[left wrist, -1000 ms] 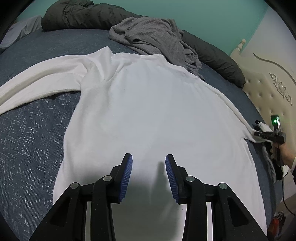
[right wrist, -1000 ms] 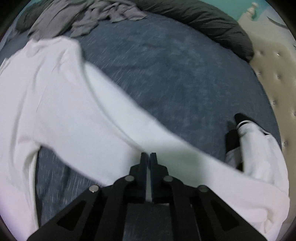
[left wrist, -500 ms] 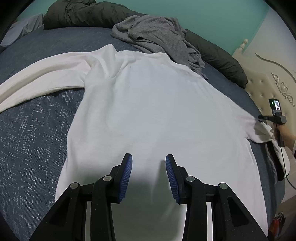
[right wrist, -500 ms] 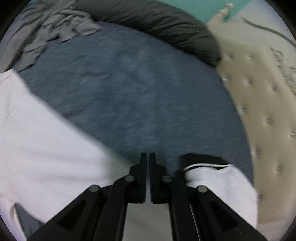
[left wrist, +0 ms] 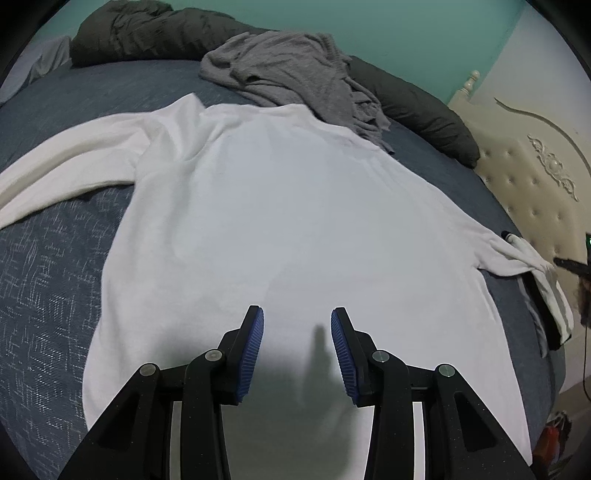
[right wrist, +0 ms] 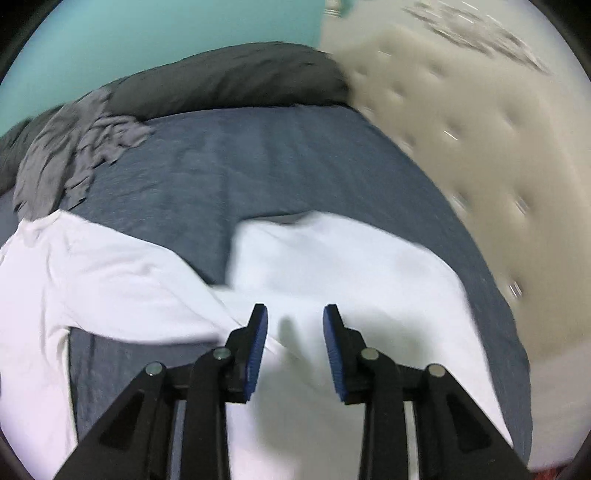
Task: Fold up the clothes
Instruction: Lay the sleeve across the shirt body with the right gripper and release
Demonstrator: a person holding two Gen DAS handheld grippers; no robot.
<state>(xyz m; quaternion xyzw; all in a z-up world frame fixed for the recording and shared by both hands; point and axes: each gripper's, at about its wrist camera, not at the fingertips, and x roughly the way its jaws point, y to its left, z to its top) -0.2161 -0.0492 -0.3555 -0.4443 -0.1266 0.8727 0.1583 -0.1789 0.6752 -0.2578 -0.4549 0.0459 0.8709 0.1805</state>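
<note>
The left gripper (left wrist: 297,332) is hovering low over the hem end of the white long-sleeved top (left wrist: 280,221), its blue-padded fingers (left wrist: 255,343) standing well apart with nothing between them, and it is casting a soft shadow on the cloth just below. The top is lying flat and spread on the dark blue bedspread (left wrist: 48,280), plain white, smooth across the body with only slight creasing near the shoulders. Its long axis is running away from the left camera, hem nearest, neckline farthest. One sleeve is stretching out to the left across the bedspread; the other is reaching right, toward the cream tufted headboard (left wrist: 535,192).

Over in the right wrist view, the right gripper (right wrist: 295,332) is sitting just above that right sleeve (right wrist: 343,266), fingers parted too and gripping nothing. The picture is blurred here, but the sleeve is showing as a broad white band bunched beside the body of the top, its end lying on the bedspread near the headboard.

Beyond the neckline, a crumpled grey garment (left wrist: 295,77) is lying in a heap, touching the top's far edge. Behind it a dark olive duvet (left wrist: 155,37) is running along the teal wall (left wrist: 406,33).
</note>
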